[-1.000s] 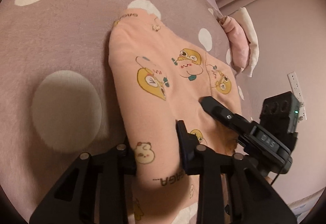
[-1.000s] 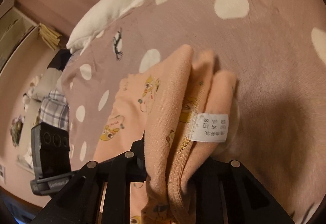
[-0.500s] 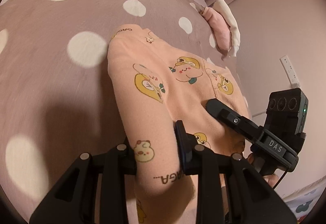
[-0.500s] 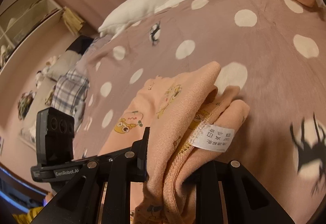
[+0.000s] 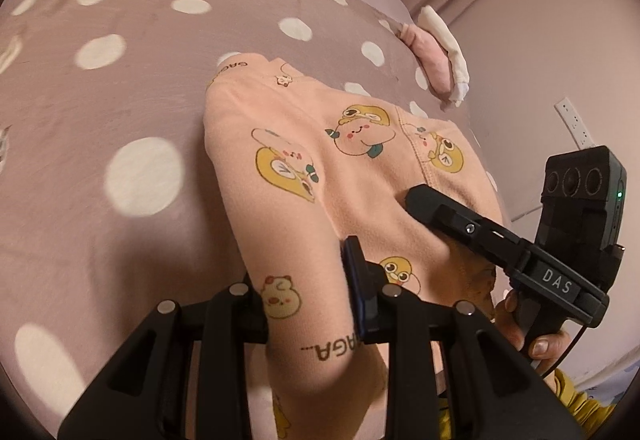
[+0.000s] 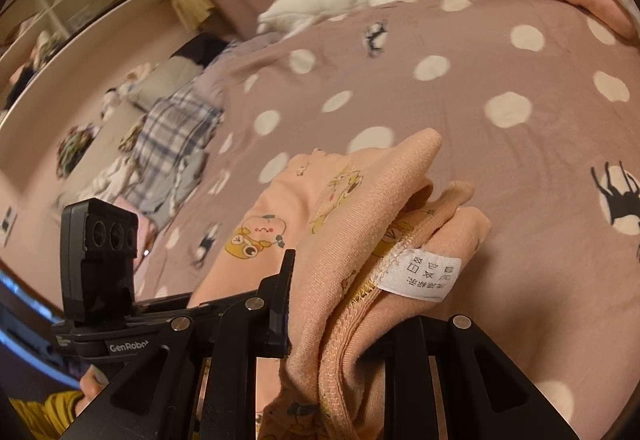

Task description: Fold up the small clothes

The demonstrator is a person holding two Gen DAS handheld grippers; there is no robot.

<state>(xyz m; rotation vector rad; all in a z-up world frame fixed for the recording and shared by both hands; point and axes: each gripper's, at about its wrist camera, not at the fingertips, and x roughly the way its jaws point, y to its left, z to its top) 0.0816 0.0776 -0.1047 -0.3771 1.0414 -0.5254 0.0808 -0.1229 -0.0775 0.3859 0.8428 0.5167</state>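
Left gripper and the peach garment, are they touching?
Touching. The left wrist view shows the left gripper clamped on a fold of the peach garment.

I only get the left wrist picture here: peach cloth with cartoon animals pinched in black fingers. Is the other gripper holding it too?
Observer: Yes. The right gripper is clamped on a bunched hem of the peach garment.
Operator: Any label on it?
Observer: A white care tag hangs from the seam by that grip.
Operator: What else lies on the bed?
Observer: A plaid cloth lies crumpled at the polka-dot blanket's far left edge.
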